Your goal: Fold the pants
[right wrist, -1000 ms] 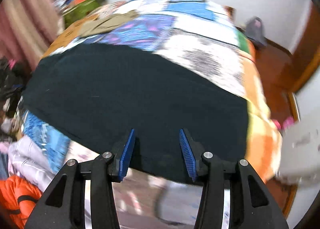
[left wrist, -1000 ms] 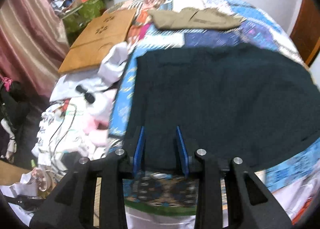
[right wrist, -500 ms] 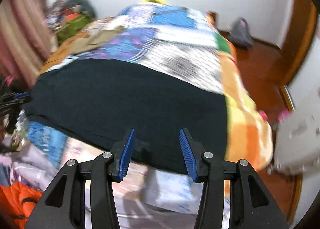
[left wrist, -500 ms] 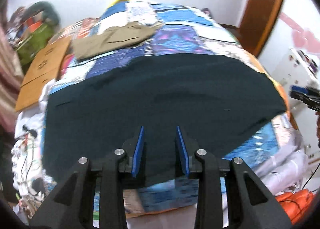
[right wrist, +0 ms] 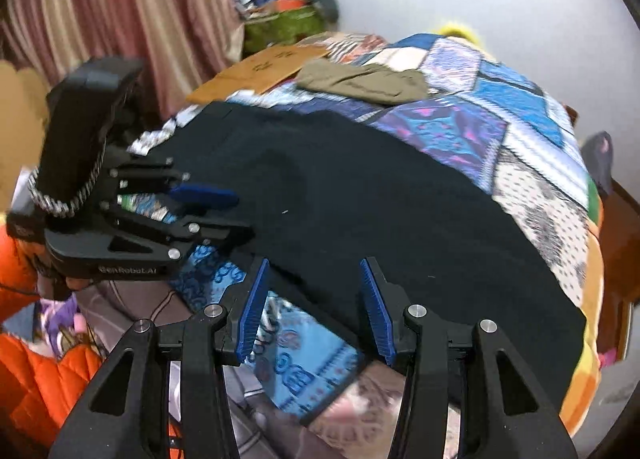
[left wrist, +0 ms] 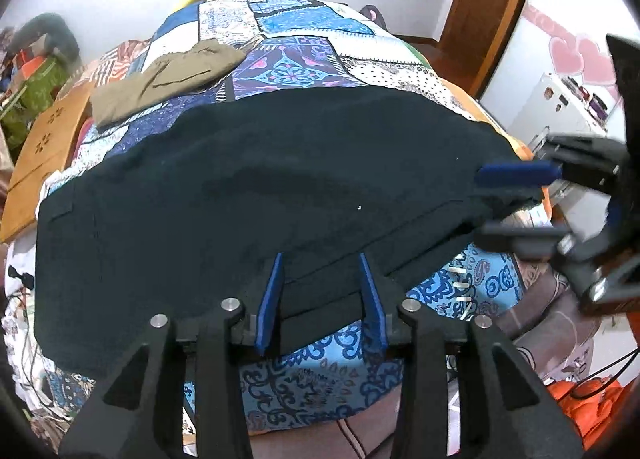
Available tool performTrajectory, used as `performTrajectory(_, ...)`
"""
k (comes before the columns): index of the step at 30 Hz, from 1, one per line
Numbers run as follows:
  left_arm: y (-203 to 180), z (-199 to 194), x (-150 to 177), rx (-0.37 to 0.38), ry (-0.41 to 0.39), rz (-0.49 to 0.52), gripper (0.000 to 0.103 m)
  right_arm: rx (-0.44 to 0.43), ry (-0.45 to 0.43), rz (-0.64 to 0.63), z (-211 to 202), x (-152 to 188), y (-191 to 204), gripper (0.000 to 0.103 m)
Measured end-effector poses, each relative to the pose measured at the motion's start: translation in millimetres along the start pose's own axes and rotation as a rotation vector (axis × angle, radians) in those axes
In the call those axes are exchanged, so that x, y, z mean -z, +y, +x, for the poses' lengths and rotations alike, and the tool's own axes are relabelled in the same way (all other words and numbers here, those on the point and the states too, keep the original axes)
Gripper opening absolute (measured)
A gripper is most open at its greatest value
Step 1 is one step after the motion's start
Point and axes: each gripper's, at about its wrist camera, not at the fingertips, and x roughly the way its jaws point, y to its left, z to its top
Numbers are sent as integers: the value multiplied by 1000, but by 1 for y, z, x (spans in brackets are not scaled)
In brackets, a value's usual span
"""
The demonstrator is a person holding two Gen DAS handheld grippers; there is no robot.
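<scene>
- Since a sec ago both our views have swung across the bed: each gripper now shows in the other's cam, and the left gripper (left wrist: 320, 299) has slid along the near hem twd the middle.
- Left gripper: jaws opening, blue pads (left wrist: 269, 305) either side of the folded hem of the dark pants (left wrist: 260, 187), not pressing the cloth.
- Right gripper (right wrist: 316, 307): jaws spread, hovering over the pants' near edge and the blue paisley sheet (right wrist: 296, 359); nothing pinched betw. them as far as we can tell.
- In the left cam the right gripper sits at the pants' right end, one blue pad above the cloth, other finger below; whether it touches the fabric we can't tell.
- Pants lie flat across the patchwork quilt (left wrist: 296, 67), spanning the bed side to side, near edge at the bed's edge.
- Orange jacket (right wrist: 36, 379) low beside the bed.
- Farther back: olive garment (left wrist: 168, 79) on the quilt, apart from the pants.
- Brown cardboard (left wrist: 44, 143) at the quilt's left edge.
- Beyond: striped curtain (right wrist: 120, 3), white wall.
</scene>
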Motion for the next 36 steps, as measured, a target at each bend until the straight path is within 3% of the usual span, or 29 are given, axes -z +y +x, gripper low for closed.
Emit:
performTrajectory(5,1,-5,3,10,-1,4,40,-3,46,-18,24,-2,-2,40)
performTrajectory(7,0,-8,2,14,-7,16,42,1,39,-25,26,-3,-3,23)
performTrajectory(10,0,-12,3,15,-20,24,51,-23,25,1,24,-8,-7,13)
performTrajectory(19,3,-2,3,-48,-16,44,53,-81,-5,43,19,-11,-8,9)
performTrajectory(21,3,-1,3,-42,-21,47,44,-97,-7,57,18,-10,-10,8)
performTrajectory(23,2,-1,2,-40,-24,65,16,-107,-10,64,17,-10,-10,8)
performTrajectory(25,-2,-4,2,-52,-35,89,9,-126,-8,66,16,-9,-8,7)
performTrajectory(36,-1,-18,14,-8,-28,78,2,-131,-10,49,4,-5,0,7)
